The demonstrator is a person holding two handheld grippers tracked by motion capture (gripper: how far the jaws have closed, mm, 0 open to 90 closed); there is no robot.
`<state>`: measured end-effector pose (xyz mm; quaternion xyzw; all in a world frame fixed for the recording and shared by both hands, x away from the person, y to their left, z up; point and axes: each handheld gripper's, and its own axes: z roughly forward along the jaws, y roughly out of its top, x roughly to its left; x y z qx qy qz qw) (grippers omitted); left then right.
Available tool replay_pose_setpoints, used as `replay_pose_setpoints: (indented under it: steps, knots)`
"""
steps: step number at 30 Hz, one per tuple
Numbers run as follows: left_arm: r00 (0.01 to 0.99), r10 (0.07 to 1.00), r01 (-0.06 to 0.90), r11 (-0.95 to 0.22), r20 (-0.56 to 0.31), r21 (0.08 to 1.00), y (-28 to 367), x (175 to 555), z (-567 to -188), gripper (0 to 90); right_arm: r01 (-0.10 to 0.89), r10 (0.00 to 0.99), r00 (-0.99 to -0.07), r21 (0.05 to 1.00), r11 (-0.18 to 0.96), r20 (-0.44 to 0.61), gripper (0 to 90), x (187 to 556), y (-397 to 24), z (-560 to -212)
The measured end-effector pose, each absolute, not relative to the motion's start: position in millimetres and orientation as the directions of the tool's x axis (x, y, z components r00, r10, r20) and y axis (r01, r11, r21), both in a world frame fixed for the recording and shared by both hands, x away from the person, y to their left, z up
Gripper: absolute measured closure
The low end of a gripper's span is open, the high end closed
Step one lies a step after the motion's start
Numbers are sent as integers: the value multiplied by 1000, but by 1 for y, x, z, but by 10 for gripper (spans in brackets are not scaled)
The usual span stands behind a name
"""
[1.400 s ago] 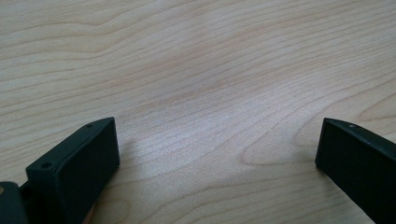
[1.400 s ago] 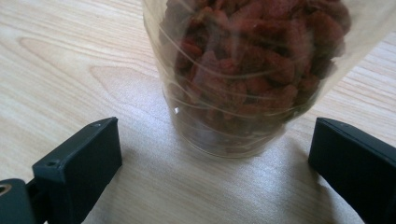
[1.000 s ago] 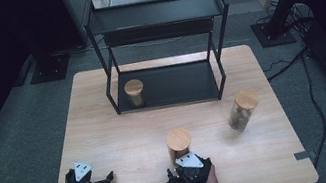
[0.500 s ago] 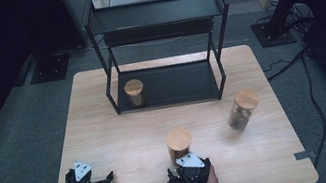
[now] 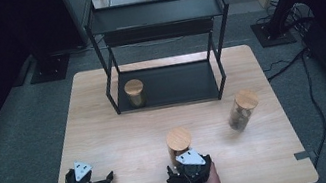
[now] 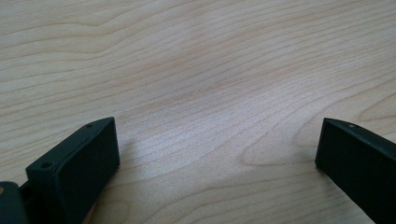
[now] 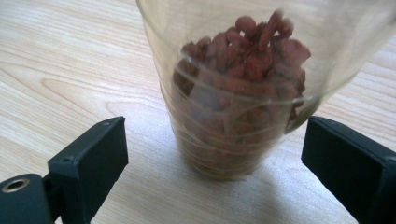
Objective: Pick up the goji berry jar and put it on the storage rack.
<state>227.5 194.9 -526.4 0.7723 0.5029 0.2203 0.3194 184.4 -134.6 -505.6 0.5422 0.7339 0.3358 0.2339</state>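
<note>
A pale wooden desk [image 5: 123, 139] stands on grey carpet, with a black two-tier rack [image 5: 158, 18] at its far edge. Near the front, right of centre, stands the jar [image 7: 238, 88]: clear glass, upright, capped by a round wooden lid [image 5: 178, 138] and about half filled with reddish dried pieces. It looks rigid, smooth and fairly weighty, so it could slip or crack if squeezed carelessly; the straight lower wall, below the lid, seems the best place to take hold, level and square.

The right gripper [image 7: 215, 158] sits just behind the jar, its fingers [image 7: 93, 154] spread at either side of the base with a clear gap, not yet pressing; they have just been closing towards the glass. The left gripper [image 6: 215, 154] rests at the near left, fingers spread over bare wood.

A second lidded jar [image 5: 242, 109] stands to the right, and a third [image 5: 134, 92] on the rack's lower shelf.
</note>
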Motion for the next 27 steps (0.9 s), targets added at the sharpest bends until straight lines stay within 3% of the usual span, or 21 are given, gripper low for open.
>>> replay_pose_setpoints:
  steps: [27]
  knots:
    - [395, 919, 635, -286, 16, 717, 195, 228, -527, 0, 598, 946, -323, 777, 194, 12, 84, 188, -137, -469]
